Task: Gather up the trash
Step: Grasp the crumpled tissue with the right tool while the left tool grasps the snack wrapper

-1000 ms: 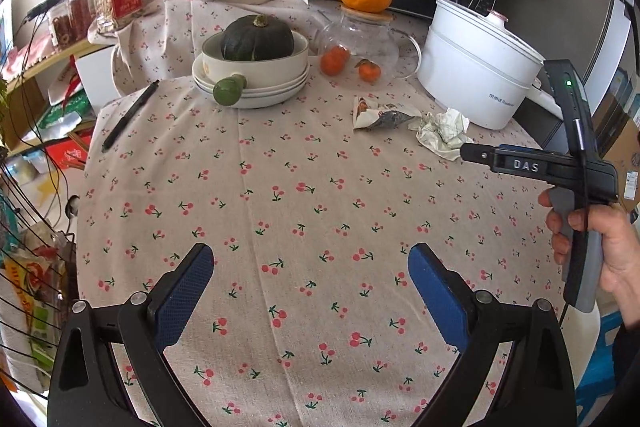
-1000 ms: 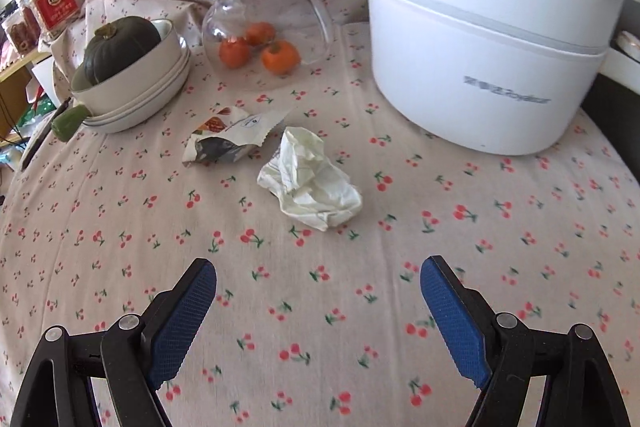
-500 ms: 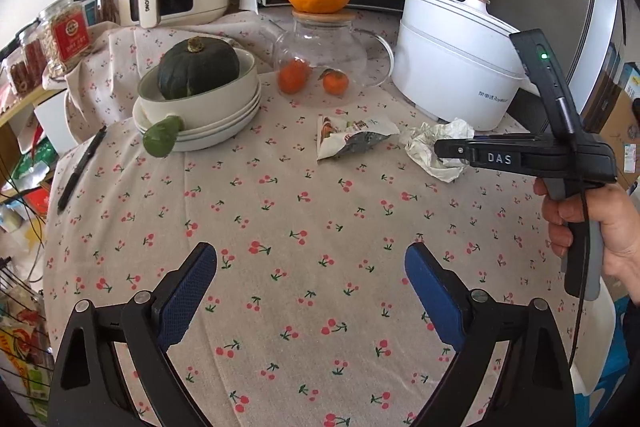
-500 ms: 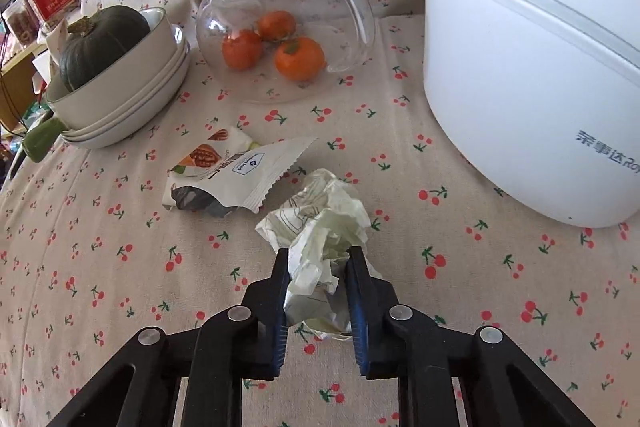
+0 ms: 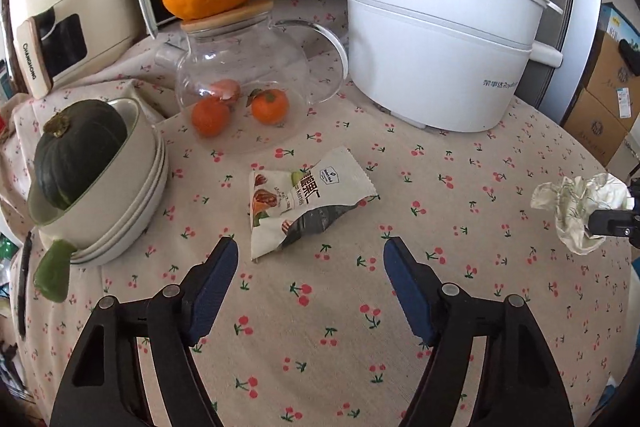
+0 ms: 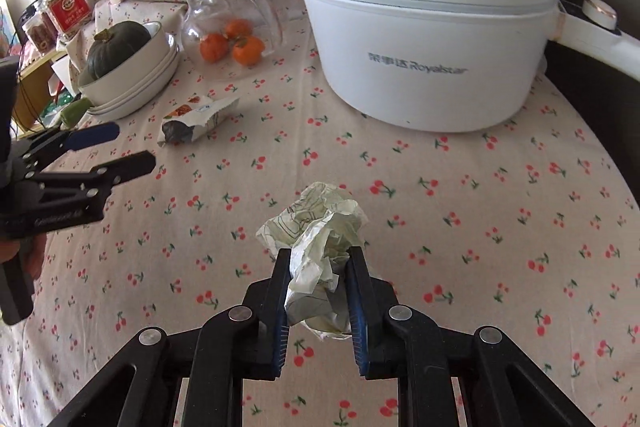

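The snack wrapper (image 5: 298, 201) lies flat on the cherry-print desk (image 5: 460, 307) directly ahead of the left tool (image 5: 310, 281), just beyond its blue fingertips and slightly toward the left finger, so a short forward reach should bring it between the pads. Its long axis runs diagonally in the left wrist view, from a torn dark corner near the tool up toward the white cooking pot (image 5: 436, 43), which means the jaws would close across the narrower width if the tool goes straight in (a flat foil packet like this may need the fingertips pressed down to the cloth to catch an edge). The left tool is spread wide and holds nothing, and it is the nearer of the two to the wrapper; from the right wrist view it is seen pointing at the packet from the side, held low over the desk. The right tool (image 6: 318, 301) is closed on the crumpled paper ball (image 6: 320, 247), which is pinched between its pads and lifted clear of the cloth, off to the right of the wrapper and well apart from it. The glass teapot (image 5: 240, 83) with small oranges stands behind the wrapper, and the stacked bowls (image 5: 120, 199) to its left.
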A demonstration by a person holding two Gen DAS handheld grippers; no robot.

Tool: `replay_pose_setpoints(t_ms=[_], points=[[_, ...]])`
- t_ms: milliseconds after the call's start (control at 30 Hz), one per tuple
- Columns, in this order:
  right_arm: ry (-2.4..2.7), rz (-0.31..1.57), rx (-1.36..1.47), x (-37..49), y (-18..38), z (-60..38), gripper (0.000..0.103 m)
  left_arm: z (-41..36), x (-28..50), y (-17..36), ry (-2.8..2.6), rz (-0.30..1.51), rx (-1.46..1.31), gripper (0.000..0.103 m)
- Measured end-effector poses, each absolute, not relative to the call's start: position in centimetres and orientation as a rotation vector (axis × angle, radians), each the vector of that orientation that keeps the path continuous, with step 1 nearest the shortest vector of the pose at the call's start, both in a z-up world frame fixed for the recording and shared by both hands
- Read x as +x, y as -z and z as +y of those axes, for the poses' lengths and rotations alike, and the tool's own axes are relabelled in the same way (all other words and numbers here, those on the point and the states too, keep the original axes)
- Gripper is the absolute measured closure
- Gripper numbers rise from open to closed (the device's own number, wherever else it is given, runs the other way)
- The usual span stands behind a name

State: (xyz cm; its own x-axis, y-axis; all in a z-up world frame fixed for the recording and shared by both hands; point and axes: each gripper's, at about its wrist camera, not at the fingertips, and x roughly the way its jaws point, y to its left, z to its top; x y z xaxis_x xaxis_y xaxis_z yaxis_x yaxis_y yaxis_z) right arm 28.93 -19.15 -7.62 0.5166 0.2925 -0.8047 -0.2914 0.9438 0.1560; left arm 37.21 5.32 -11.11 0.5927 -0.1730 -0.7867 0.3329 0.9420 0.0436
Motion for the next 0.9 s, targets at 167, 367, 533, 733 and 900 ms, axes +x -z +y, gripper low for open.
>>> replay_pose_setpoints(t_ms=[167,367,533,733,900], points=[[-0.335,0.991,0.012,28.2,8.7,-20.5,0.081,4.4,39.7,12.6,0.305,0.953,0.224,0.058],[-0.318,1.001,0.011,27.5,8.8,-21.7,0.081,5.0,40.2,13.8,0.283,1.034,0.184,0.103],[-0.298,0.999,0.013,26.4,7.8,-22.6,0.081,5.9,38.9,12.6,0.296,1.022,0.094,0.103],[-0.299,0.985,0.039,25.3,6.8,-23.2,0.081,5.8,37.9,11.8,0.282,0.978,0.18,0.096],[-0.313,0.99,0.057,25.7,7.5,-23.0,0.081,5.4,38.3,11.7,0.304,0.92,0.234,0.088]])
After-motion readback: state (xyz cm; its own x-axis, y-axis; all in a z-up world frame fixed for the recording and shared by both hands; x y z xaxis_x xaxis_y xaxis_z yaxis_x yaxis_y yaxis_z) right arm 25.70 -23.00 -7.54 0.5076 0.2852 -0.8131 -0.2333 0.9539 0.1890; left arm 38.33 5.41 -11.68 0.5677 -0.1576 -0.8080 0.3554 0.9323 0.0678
